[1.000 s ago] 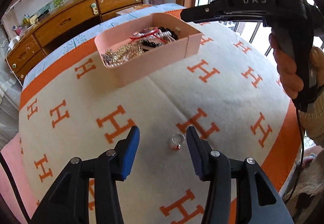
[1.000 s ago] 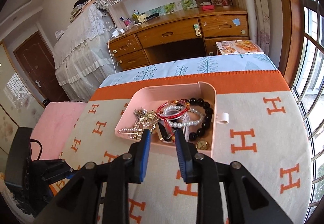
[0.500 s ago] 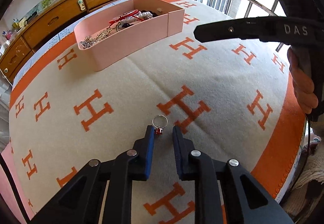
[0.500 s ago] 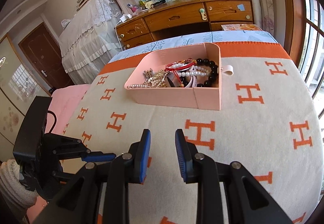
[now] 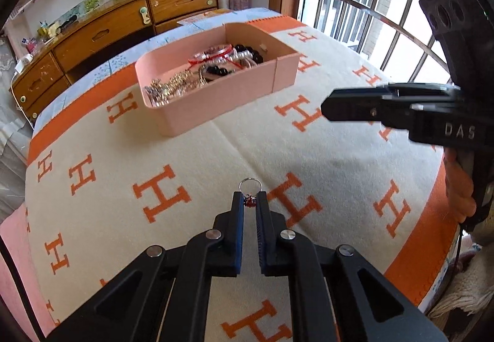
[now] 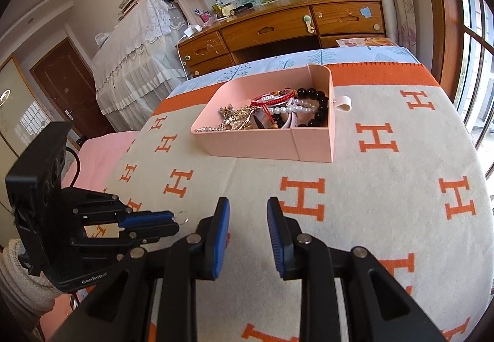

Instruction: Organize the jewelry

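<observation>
My left gripper (image 5: 249, 200) is shut on a small silver ring (image 5: 250, 186) with a red stone, held a little above the blanket; the ring's loop sticks out past the fingertips. The left gripper also shows in the right wrist view (image 6: 173, 220) with the ring (image 6: 182, 217) at its tips. A pink jewelry box (image 5: 216, 101) holds bead bracelets, pearls and gold chains, farther back on the bed; it also shows in the right wrist view (image 6: 265, 138). My right gripper (image 6: 248, 212) is open and empty, hovering over the blanket to the right of the left gripper.
A cream blanket (image 5: 324, 156) with orange H marks and an orange border covers the bed. A wooden desk with drawers (image 6: 278, 30) stands behind the bed. A barred window (image 5: 370, 17) is on the right. A pink sheet (image 6: 98, 153) lies at the bed's left.
My left gripper closed on the ring and lifted it off the blanket. My right gripper drew back from the box towards me, still open.
</observation>
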Motion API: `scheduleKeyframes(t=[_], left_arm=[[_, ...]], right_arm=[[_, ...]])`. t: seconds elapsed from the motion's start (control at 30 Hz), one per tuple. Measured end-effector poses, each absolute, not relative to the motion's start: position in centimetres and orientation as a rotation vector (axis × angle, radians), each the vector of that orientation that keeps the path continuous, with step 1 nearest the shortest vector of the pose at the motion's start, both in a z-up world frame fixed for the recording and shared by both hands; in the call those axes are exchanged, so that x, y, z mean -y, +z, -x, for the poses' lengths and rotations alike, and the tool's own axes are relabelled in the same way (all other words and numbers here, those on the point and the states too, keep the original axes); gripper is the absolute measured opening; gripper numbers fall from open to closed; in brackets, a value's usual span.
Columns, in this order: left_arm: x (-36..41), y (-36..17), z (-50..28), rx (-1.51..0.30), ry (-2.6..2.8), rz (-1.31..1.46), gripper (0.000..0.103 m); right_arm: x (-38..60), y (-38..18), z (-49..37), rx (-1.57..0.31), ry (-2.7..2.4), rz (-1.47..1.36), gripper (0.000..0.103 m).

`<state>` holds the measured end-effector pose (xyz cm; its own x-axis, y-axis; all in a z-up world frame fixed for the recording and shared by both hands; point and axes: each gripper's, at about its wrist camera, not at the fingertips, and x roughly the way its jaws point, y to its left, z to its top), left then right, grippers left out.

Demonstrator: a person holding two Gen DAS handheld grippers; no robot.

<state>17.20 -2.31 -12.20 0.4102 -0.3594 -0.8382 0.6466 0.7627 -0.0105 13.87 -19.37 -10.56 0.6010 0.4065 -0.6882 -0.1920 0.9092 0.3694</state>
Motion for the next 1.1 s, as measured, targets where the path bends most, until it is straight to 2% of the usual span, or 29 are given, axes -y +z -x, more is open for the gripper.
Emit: scheduleKeyframes(t=[0.3,0.57,0.6,0.63,0.7,0.87,0.9,0.93,1.0,1.03,1.1], left_arm=[[4.5,-4.7,-22.0,-0.790,-0.517,-0.240,0.006],[5.0,-3.8,-28.5,-0.842,-0.392,-0.165,0.006],[5.0,-4.1,-29.1,-0.855,-0.386,-0.164,0.010],[4.9,-4.3,-29.6,-0.866,-0.387,-0.159,0.019],[4.7,-4.6,-30.3,-0.877,-0.369,-0.151,0.026],[4.0,-5.1,-30.1,-0.895,-0.357,-0.132,0.029],[3.8,-5.3,-29.8,-0.898,-0.355,-0.129,0.035],[3.7,-5.3,-29.5,-0.900,-0.352,-0.127,0.048],[3.2,-5.4,-28.2,-0.891,-0.328,-0.127,0.065],[3.0,-5.2,-27.5,-0.882,-0.323,-0.130,0.070],[2.6,-5.1,-25.6,-0.865,-0.313,-0.136,0.073]], right_arm=[[19.7,-6.6,-16.0,-0.763,0.321,-0.291,0.025],[20.2,-3.1,-19.1,-0.670,0.265,-0.299,0.026],[20.3,-3.0,-19.4,-0.662,0.260,-0.305,0.026],[20.3,-2.9,-19.5,-0.660,0.262,-0.313,0.026],[20.4,-2.9,-19.7,-0.664,0.271,-0.323,0.026],[20.3,-3.2,-19.5,-0.670,0.266,-0.315,0.026],[20.4,-3.3,-19.4,-0.673,0.265,-0.317,0.026],[20.5,-3.4,-19.2,-0.676,0.264,-0.318,0.026],[20.6,-3.4,-18.6,-0.679,0.255,-0.318,0.026],[20.6,-3.5,-18.2,-0.681,0.251,-0.316,0.026],[20.5,-3.6,-17.4,-0.689,0.245,-0.312,0.026]])
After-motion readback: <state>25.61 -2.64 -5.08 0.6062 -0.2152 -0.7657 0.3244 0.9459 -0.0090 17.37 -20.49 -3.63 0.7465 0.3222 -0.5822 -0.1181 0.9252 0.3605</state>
